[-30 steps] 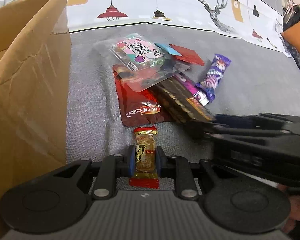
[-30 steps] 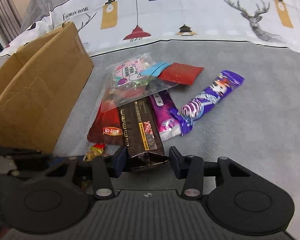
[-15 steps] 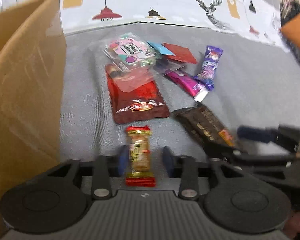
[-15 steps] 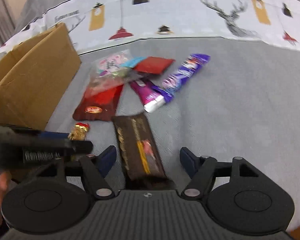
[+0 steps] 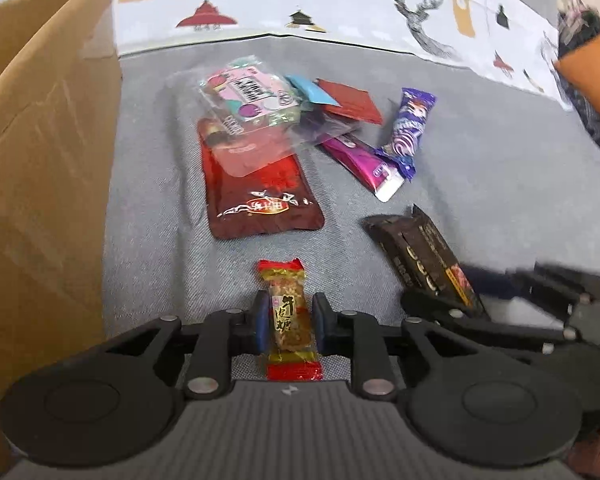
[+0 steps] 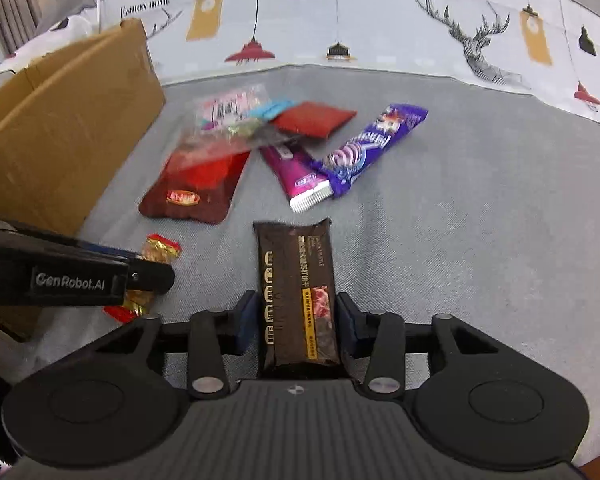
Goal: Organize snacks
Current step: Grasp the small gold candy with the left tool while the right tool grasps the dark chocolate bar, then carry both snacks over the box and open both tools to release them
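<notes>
Two grippers each pinch a snack, low in frame: left gripper [image 5: 288, 326] fingers squeeze a small red-gold candy [image 5: 289, 320]; right gripper [image 6: 296, 322] fingers clamp a dark brown bar [image 6: 298, 296].

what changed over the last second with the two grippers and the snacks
The right gripper dragged the dark brown bar out of the pile, opened briefly, and now pinches it again. The left gripper loosened around the small red-and-gold candy, then closed back on it. The remaining snack pile and cardboard box stayed put.
</notes>
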`<state>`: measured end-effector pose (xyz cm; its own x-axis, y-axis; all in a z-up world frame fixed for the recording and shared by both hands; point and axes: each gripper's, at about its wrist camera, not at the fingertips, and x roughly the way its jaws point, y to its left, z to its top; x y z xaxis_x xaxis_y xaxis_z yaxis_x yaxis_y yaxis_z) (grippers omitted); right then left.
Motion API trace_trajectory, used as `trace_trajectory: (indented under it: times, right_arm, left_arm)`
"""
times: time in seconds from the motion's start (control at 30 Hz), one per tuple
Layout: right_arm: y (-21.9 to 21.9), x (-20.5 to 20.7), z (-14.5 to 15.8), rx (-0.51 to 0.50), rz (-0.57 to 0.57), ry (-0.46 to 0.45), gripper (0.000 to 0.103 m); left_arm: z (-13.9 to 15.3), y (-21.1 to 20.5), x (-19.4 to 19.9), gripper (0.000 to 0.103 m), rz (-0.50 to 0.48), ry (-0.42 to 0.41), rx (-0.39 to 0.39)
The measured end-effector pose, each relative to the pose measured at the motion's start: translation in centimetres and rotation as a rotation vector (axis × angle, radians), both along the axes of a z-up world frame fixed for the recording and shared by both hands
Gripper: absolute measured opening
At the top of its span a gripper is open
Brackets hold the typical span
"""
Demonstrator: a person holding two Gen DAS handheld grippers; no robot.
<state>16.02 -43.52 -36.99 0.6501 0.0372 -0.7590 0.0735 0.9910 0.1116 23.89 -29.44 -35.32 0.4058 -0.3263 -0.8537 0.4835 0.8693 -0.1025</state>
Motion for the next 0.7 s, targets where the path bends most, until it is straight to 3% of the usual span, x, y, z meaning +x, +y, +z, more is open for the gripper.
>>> trace_trajectory:
  times: [0.07, 0.13, 0.17, 0.3, 0.5, 0.7]
  right_arm:
    - [0.5, 0.3, -0.2, -0.035, 0.013, -0.002, 0.053]
    - [1.2, 0.4, -0.2, -0.084, 0.040, -0.008, 0.042]
    - [1.3, 0.4, 0.0, -0.086, 0.044, -0.010, 0.042]
    - [0.1, -0.8, 2.1, 0.022, -0.052, -0.094, 0.042]
    - [0.9, -4.3, 6.0, 0.060, -0.056, -0.216, 0.042]
    - [4.2, -6.4, 9.1, 0.145, -0.081, -0.295, 0.042]
  left_arm:
    - [-0.1, -0.4, -0.5, 0.024, -0.020, -0.033, 0.026]
    - [0.0, -0.4, -0.7, 0.019, -0.009, -0.036, 0.023]
    - [0.2, -0.1, -0.8, 0.019, 0.001, -0.024, 0.000]
    - [2.9, 0.6, -2.3, 0.019, 0.002, -0.079, -0.044]
    - [7.9, 2.8, -4.8, 0.019, -0.009, -0.162, -0.153]
    - [10.5, 7.3, -4.9, 0.019, 0.082, -0.201, -0.231]
